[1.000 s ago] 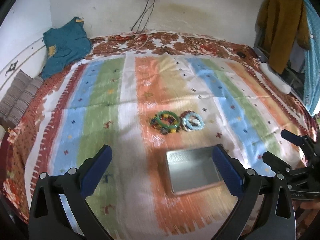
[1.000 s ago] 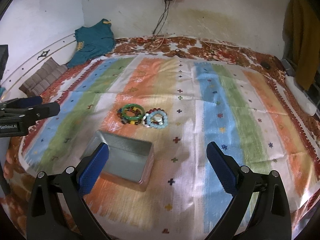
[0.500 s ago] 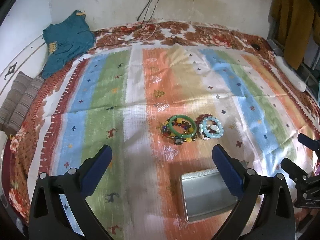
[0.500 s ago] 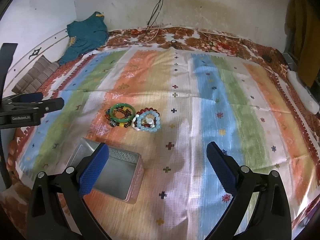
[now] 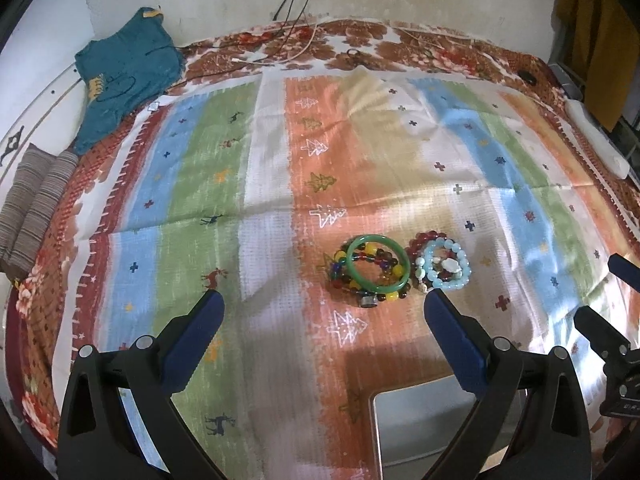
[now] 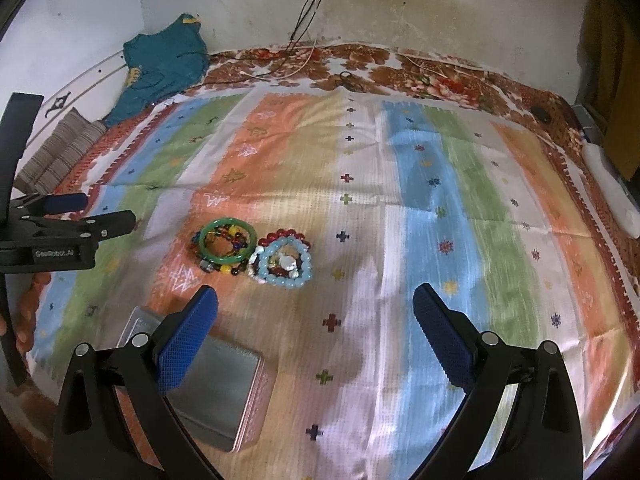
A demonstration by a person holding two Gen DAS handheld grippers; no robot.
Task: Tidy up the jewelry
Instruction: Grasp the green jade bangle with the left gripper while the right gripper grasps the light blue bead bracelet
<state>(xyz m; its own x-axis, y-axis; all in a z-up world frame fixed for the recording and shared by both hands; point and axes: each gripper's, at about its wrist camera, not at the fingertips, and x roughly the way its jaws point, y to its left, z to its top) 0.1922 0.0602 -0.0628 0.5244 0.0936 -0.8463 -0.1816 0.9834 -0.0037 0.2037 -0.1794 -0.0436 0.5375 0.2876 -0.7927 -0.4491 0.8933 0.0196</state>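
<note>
Nearby, tin [image 6: 224,392] flanks bracelets [image 6: 256,248].

Your two wrist views: both high over the bed's near edge, facing the far wall; left sits nearer. Shared: striped blanket [image 5: 360,152], bracelets [image 5: 400,270], tin [image 6: 216,384].

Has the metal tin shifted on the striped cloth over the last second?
No. The tin keeps its spot on the orange stripe, below and left of the bracelets. Only the cameras advanced, sliding it down the frame.
</note>
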